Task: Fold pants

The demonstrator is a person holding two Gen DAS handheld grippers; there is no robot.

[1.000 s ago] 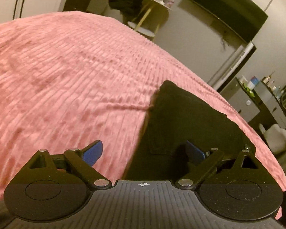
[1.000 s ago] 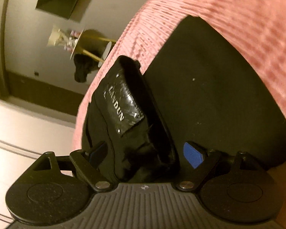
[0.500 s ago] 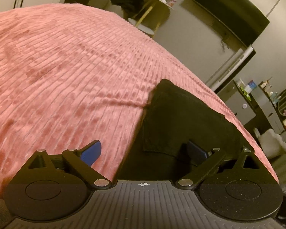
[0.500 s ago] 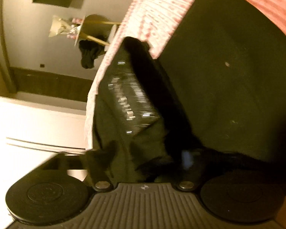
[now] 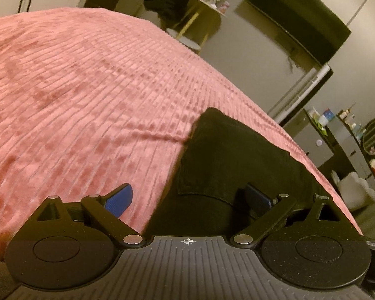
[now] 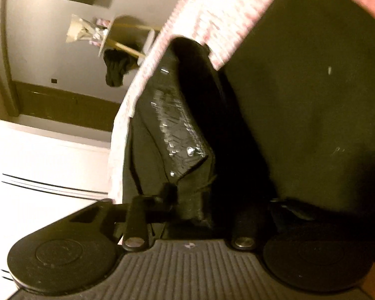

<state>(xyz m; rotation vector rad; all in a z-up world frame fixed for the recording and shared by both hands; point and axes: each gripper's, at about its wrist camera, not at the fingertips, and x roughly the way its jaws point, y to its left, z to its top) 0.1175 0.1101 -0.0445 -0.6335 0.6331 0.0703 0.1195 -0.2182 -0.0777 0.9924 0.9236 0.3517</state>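
Nearby, side table (image 5: 207, 5) beyond pink bedspread (image 5: 87, 95).

Warm, dim indoor light tinted both views yellowish, and fisheye distortion bowed the pink bedspread (image 5: 87, 95) and the walls toward the edges. The right wrist view was smeared by motion blur, its white surface (image 6: 45, 155) at left blown out. The black pants (image 6: 312, 105) sank into near-featureless shadow.
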